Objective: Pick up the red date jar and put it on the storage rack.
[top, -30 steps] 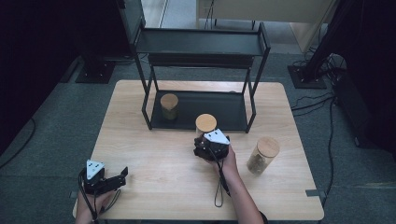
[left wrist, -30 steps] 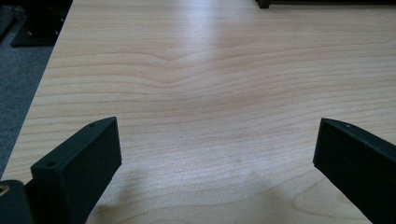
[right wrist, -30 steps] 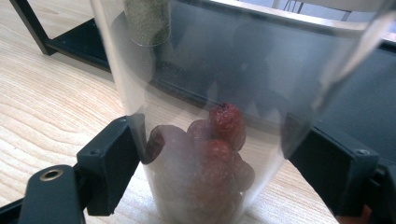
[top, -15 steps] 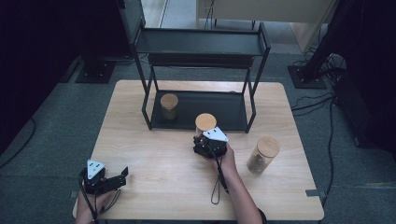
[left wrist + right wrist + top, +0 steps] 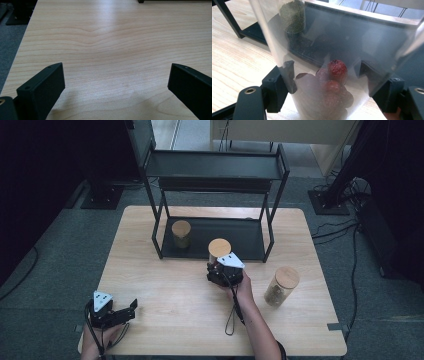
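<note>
A clear jar [image 5: 219, 248] with a wooden lid stands on the table just in front of the black rack [image 5: 215, 167]. My right gripper [image 5: 218, 265] is shut on its lower body. In the right gripper view the two black jaws press on both sides of the jar [image 5: 324, 50], which holds red dried fruit [image 5: 335, 70] at the bottom; my right gripper [image 5: 327, 75] stays low on it. At the table's front left corner, my left gripper [image 5: 131, 309] lies open. In the left gripper view its jaws stand wide apart over bare wood, my left gripper [image 5: 116, 75] holding nothing.
A second jar [image 5: 181, 234] with greenish contents stands on the rack's lower shelf [image 5: 240, 237], left part. A third lidded jar [image 5: 281, 285] stands on the table [image 5: 165, 290] to the right of my right hand. The gripper's cable [image 5: 234, 315] trails back along the forearm.
The right gripper has edged slightly forward against the jar. The jars and the left gripper have not moved.
</note>
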{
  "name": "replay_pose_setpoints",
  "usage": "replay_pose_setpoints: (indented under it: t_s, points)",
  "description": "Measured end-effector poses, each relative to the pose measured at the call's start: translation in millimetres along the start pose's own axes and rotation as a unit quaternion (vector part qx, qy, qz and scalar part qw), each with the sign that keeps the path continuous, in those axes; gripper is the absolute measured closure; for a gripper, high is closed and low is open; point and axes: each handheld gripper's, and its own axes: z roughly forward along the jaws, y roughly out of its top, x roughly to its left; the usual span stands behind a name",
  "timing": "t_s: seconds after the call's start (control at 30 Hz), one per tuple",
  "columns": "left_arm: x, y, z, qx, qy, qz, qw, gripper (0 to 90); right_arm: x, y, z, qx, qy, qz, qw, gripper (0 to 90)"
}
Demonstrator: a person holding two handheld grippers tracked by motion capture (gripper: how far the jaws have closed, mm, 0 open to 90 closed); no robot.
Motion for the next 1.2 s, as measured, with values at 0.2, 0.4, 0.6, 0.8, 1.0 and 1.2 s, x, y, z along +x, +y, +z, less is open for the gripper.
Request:
replay_pose_setpoints:
  t_s: [0.2,0.4,0.6,0.8,1.0,1.2]
  points:
    - [-0.3,0.0,0.1,0.0,0.001,0.0,1.0,1.2,-0.7,6.5,2.6,0.0,0.0,0.008,1.0,25.5]
    - [-0.3,0.1,0.1,0.001,0.0,0.001,1.0,1.2,-0.3,14.1,6.7,0.0,0.001,0.009,1.0,25.5]
    - [0.3,0.1,0.1,0.0,-0.001,-0.001,1.0,1.2,1.1,20.8,14.3,0.001,0.0,0.009,1.0,25.5]
    - [0.7,0.1,0.0,0.0,-0.002,-0.001,1.0,1.2,1.9,27.4,22.9,0.005,-0.001,0.013,0.9999,25.5]
    - [1.3,0.1,-0.2,-0.001,-0.004,-0.003,1.0,1.2,2.3,35.4,28.1,0.005,-0.003,0.013,0.9999,25.5]
    - [1.6,0.0,-0.2,-0.003,-0.005,-0.008,1.0,1.2,0.7,41.8,35.9,0.005,-0.007,0.014,0.9999,25.5]
